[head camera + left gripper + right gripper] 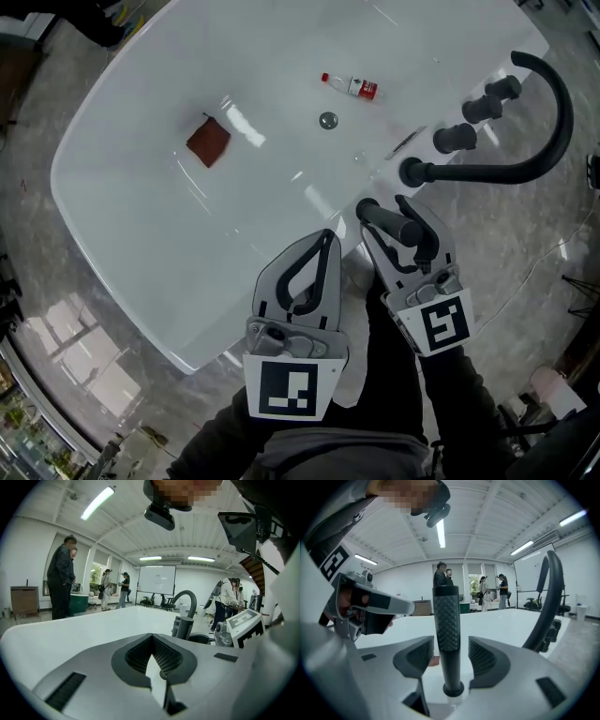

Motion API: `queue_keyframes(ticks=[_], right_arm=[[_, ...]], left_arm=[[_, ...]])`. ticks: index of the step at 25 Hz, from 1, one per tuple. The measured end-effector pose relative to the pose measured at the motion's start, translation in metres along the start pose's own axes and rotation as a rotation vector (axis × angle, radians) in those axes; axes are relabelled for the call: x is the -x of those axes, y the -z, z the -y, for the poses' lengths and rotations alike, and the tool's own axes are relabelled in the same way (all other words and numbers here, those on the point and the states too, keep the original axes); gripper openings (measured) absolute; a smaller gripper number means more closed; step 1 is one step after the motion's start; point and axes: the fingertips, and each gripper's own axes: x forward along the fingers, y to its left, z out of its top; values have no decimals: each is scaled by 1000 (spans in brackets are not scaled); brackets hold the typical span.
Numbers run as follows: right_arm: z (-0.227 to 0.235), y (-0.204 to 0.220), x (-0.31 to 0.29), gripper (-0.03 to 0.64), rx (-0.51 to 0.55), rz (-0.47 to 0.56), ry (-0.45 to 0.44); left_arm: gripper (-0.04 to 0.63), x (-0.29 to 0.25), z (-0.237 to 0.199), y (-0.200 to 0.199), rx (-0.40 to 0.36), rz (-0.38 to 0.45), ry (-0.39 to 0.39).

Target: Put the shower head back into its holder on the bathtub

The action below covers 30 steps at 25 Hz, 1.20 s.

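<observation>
Black shower head (447,620) stands upright, its foot seated in the round holder (453,689) on the bathtub (141,187) rim. Right gripper (451,654) jaws sit apart either side of it, above the holder. Left gripper (325,236), jaws together and empty, hangs beside the holder. Seemingly only backing away remains

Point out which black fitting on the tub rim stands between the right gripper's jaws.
The shower head, nearest the person; the knobs lie farther along.

Black shower head (447,620) (diamond-knurled grip) — white bathtub (141,187).
</observation>
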Motion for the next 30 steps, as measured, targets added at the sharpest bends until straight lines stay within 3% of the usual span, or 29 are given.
queue_keyframes(ticks=[3, 9, 17, 22, 30], right_arm=[[0, 5, 6, 232, 2, -44, 2], [0, -6, 9, 233, 11, 5, -3], [-10, 4, 2, 232, 52, -37, -34], [-7, 1, 0, 229, 39, -43, -22], [0, 3, 0, 229, 87, -7, -25]], left_arm=[[3, -1, 4, -5, 7, 6, 4], [3, -4, 7, -9, -1, 3, 12], [3, 9, -6, 0, 33, -46, -52], [3, -1, -7, -20, 5, 60, -44], [3, -11, 2, -11, 14, 62, -22]])
